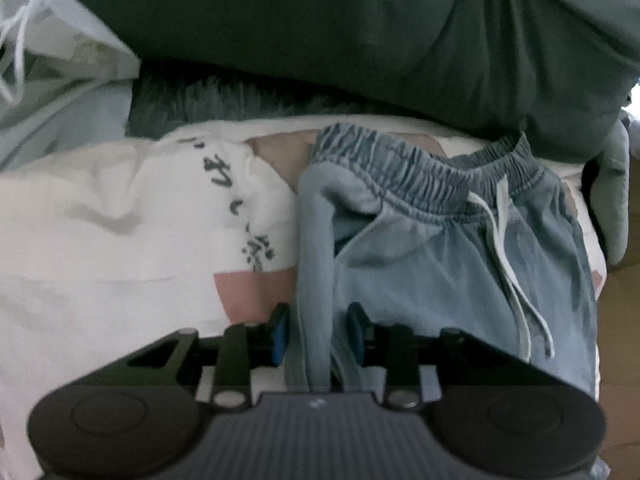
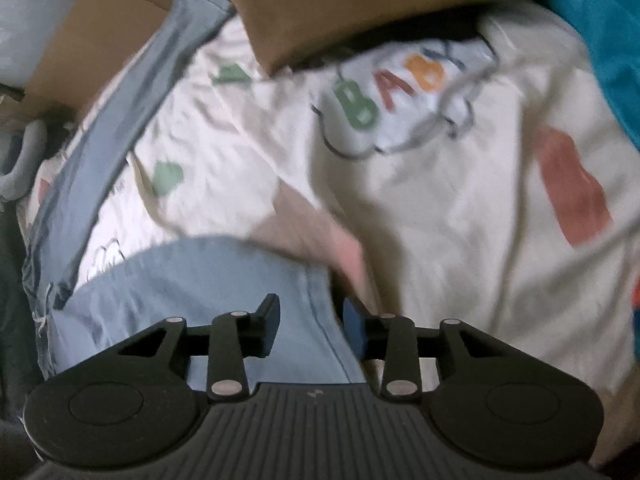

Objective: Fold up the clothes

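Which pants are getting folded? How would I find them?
Find the big white sheet with printed pictures. On it, below a dark green garment, lie the light blue pants. Only they have a gathered elastic waistband and white drawstring.

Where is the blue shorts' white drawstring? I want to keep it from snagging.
In the left wrist view, the white drawstring hangs from the elastic waistband down the blue shorts, right of the left gripper.

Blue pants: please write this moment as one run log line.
task: fold clothes | left gripper: open, blue pants fabric between jaws | right gripper: open over pants | under: white printed sheet
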Demonstrator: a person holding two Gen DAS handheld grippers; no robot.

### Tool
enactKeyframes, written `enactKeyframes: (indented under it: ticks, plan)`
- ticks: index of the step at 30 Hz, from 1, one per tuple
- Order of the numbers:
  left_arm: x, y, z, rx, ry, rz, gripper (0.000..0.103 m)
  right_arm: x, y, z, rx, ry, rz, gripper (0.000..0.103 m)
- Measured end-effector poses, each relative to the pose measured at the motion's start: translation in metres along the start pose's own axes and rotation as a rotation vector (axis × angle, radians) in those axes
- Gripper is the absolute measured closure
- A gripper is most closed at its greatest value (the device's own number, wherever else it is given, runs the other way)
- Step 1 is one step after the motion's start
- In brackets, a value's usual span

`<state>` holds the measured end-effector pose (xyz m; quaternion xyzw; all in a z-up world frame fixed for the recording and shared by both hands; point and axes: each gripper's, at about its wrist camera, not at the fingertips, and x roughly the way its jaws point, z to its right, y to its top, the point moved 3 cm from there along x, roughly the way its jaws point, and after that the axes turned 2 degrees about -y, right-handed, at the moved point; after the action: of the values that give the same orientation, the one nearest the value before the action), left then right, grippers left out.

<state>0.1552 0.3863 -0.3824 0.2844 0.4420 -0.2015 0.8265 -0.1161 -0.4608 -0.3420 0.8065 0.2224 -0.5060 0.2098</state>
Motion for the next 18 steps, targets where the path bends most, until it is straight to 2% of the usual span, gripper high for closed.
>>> enactKeyframes:
  ticks: [12,18]
  plan:
    - [-0.009,-0.012,0.007,0.005,0.019,-0.009,0.069,0.056,0.020,-0.004,0.047,0.033,0.000,0.060]
    - [-0.006,-0.013,0.005,0.003,0.022,-0.012,0.069,0.071,0.009,-0.005,0.036,-0.016,-0.024,0.060]
